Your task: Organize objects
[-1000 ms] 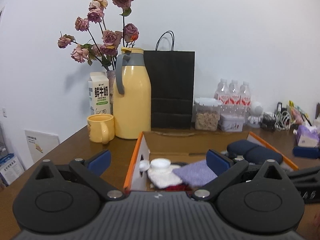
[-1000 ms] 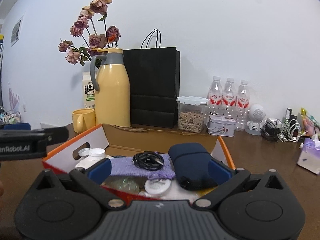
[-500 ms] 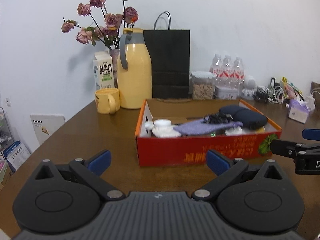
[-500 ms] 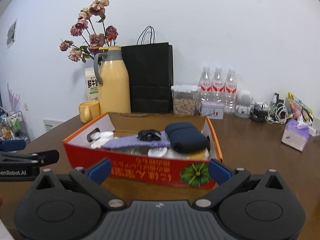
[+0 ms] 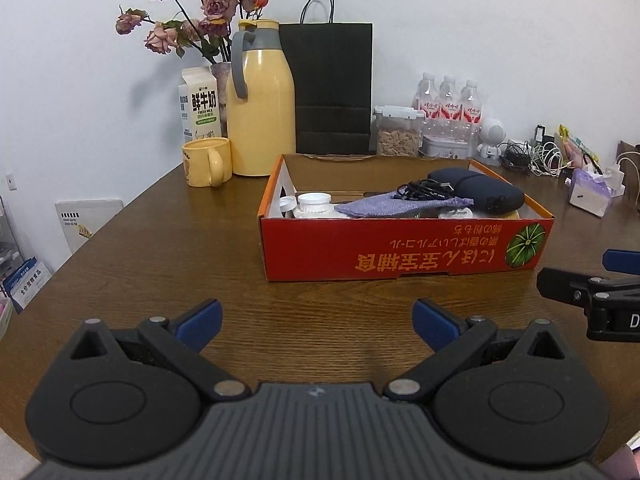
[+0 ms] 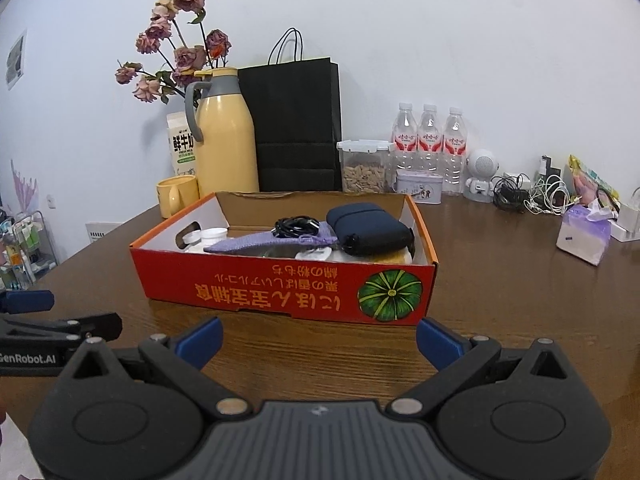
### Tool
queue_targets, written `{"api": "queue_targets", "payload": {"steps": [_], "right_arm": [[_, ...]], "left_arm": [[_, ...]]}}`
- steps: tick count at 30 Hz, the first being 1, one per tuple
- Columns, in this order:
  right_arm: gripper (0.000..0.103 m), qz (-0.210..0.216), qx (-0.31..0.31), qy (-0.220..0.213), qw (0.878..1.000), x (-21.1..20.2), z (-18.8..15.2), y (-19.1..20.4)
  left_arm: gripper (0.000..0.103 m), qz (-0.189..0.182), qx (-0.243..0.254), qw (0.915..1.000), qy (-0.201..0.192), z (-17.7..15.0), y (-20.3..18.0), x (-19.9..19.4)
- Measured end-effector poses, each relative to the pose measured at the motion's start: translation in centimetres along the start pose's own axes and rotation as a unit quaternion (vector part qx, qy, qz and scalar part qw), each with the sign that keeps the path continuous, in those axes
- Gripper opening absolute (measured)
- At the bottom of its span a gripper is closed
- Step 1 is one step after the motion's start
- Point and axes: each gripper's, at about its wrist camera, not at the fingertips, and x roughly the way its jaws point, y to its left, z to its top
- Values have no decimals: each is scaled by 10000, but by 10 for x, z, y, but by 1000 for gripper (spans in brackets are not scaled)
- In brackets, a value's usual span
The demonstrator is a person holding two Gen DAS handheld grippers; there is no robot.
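With both the left claw [image 5: 316,318] and right claw [image 6: 319,338] spread wide and empty, the red cardboard box [image 6: 288,284] mid-counter, well short of its back edge, looks light but floppy-walled, best taken by opposite end walls.

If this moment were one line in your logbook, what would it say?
left gripper: open, empty | right gripper: open, empty | red cardboard box: on brown wooden table, filled | black coiled cable: atop purple knitted cloth

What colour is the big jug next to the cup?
The jug is yellow with a grey handle and top, clearest in the left wrist view.
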Motion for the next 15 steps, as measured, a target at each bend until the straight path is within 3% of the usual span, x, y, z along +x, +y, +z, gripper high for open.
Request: {"api": "queue_targets", "payload": {"steps": [15], "right_arm": [[103,-4,8,6,10000,0,0,-1]], "left_arm": [[103,-16,10,10000,-24,2,-1,-2]]}}
